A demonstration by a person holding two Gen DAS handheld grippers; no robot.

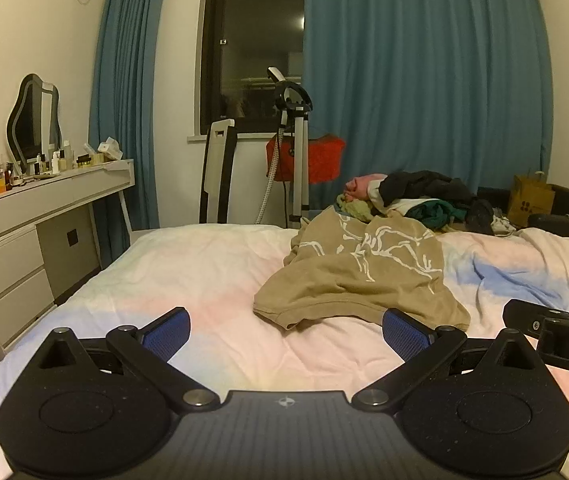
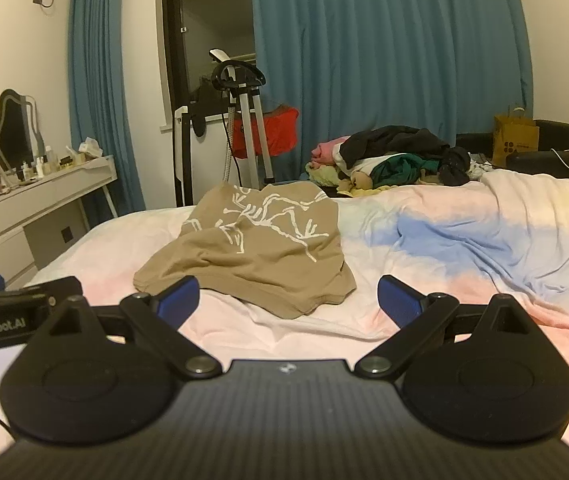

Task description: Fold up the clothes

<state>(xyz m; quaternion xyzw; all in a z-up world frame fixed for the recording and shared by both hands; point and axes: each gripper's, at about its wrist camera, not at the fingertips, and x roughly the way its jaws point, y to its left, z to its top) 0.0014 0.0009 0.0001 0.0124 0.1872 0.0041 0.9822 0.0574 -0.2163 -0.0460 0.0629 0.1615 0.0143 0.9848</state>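
Beige shirt (image 1: 360, 276) lies crumpled on the bed (image 1: 188, 272), unfolded; a clothes pile (image 2: 400, 156) waits behind. We hold both tongs (image 1: 286, 330) (image 2: 288, 300) spread, empty.

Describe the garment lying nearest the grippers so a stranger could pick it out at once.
Start at the bed with its pastel pink-and-blue cover. On its near half a tan T-shirt lies alone and crumpled, apart from the clothes pile by the blue curtain. Only it carries a white line drawing.
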